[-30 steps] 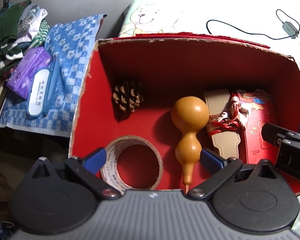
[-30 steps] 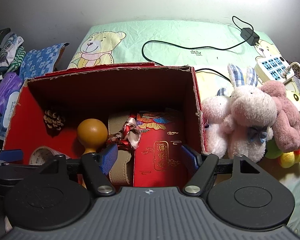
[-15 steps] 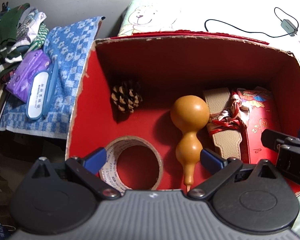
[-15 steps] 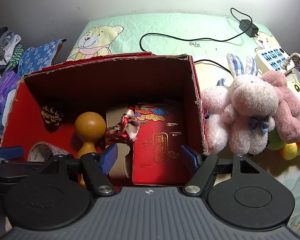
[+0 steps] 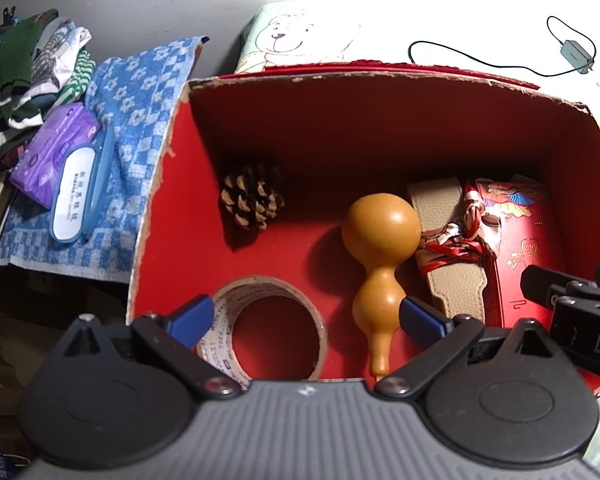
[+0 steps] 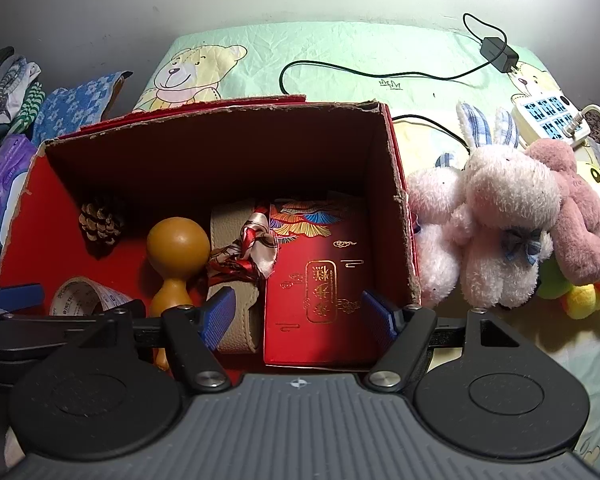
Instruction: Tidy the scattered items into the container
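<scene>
Your left gripper (image 5: 304, 316) stands wide and empty over the box (image 5: 160, 184), and your right gripper (image 6: 298, 312) is equally wide and empty. Between the left fingers lies the tape roll (image 5: 276, 320), flat; the gourd (image 5: 378, 252) lies just inside the right finger, bulb toward 12 o'clock. The gourd looks light, stiff and slick, so pinch its narrow waist. The pinecone (image 5: 252, 196) at 11 o'clock is brittle. Under your right gripper lies the red gift box (image 6: 320, 280), with the scarf-wrapped beige strap (image 6: 236, 280) at its 9 o'clock. Outside, at 2 o'clock, the plush toys (image 6: 500, 224) are soft and light; grip a limb.
</scene>
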